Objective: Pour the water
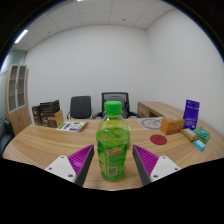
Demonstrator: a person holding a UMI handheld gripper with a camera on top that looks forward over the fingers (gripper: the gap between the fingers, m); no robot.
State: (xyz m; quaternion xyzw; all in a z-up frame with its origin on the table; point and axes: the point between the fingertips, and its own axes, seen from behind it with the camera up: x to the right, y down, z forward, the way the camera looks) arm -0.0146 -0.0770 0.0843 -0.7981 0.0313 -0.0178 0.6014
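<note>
The gripper (113,163) has its jaws closed on a green plastic bottle (113,143). Both fingers, each bearing a magenta pad (80,159), press against the lower sides of the bottle, one at either side. The bottle stands upright between the fingers; it has a green cap (113,105) and a label printed in green, yellow and red. Whether its base touches the table cannot be told.

Beyond the fingers lies a light wooden table (45,145). Just right of the bottle, a dark red round coaster (158,140) lies flat on the tabletop. Farther right stand a brown cardboard box (172,126) and a purple carton (191,114). To the left, near the far edge, books (48,113) stand upright. Two office chairs (80,107) stand behind the table against a white wall (90,60).
</note>
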